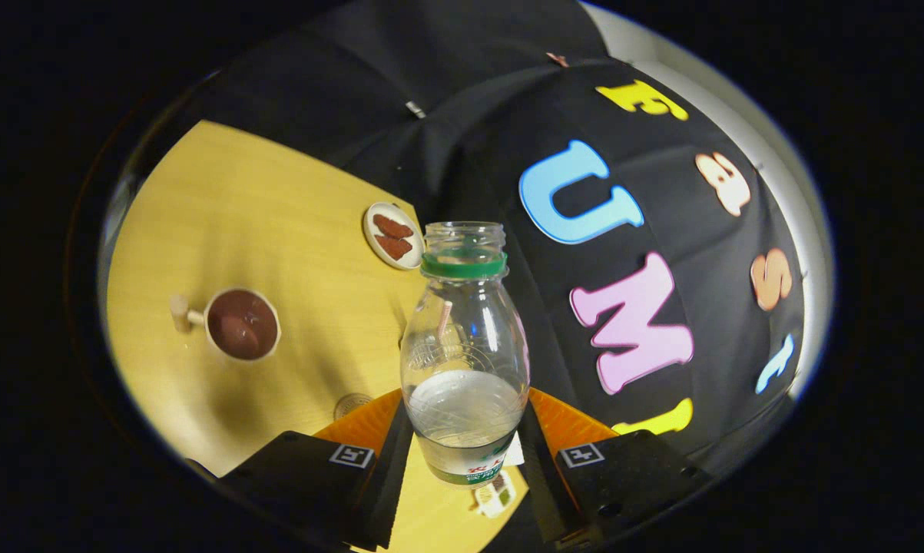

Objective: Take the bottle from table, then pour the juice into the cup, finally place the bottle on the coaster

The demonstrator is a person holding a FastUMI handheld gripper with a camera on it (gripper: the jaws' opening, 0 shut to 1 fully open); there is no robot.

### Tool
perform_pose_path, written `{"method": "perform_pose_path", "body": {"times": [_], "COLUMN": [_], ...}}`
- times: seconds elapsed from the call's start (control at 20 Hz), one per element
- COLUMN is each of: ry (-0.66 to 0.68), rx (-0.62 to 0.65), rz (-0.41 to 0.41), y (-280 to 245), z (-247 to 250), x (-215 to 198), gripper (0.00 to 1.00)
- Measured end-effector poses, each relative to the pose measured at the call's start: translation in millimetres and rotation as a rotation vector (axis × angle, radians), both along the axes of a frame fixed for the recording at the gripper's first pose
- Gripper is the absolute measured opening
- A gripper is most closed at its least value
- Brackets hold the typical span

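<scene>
A clear bottle point(464, 346) with a green neck ring and no cap stands between my two fingers, held up above the wooden table point(277, 230). My gripper point(464, 438) is shut on the bottle's lower body, both orange-backed fingers point(369, 430) pressing its sides. A little clear liquid sits low in the bottle. A white cup point(243, 324) with a wooden handle stands on the table beyond my left finger, and its inside looks brown. A small round coaster point(352, 403) peeks out just past my left finger.
A small white plate point(392, 235) with two reddish-brown pieces lies at the far edge of the table, beyond the bottle's mouth. The booth's black cloth wall rises behind the table. A small label-like item point(496, 491) shows under the bottle.
</scene>
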State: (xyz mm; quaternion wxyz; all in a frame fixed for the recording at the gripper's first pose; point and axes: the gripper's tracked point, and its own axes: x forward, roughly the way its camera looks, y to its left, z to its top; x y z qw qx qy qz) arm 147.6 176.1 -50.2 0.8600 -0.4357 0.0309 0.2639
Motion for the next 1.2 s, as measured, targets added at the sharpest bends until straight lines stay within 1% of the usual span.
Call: {"method": "perform_pose_path", "body": {"times": [0.1, 0.25, 0.4, 0.6, 0.8, 1.0, 1.2], "ry": [0.076, 0.131, 0.184, 0.29, 0.357, 0.375, 0.432], "rx": [0.132, 0.292, 0.43, 0.61, 0.706, 0.774, 0.843], "rz": [-0.022, -0.047, -0.056, -0.065, -0.064, -0.064, -0.114], "y": [-8.0, -17.2, -22.5, -22.5, -14.8, -8.0, -6.1], "z": [3.8, 11.5, 2.8, -20.0, -51.5, -78.4, -107.9], "x": [0.6, 12.2, 25.6, 35.3, 47.4, 59.5, 75.1], "gripper": [0.72, 0.73, 0.73, 0.73, 0.73, 0.73, 0.73]}}
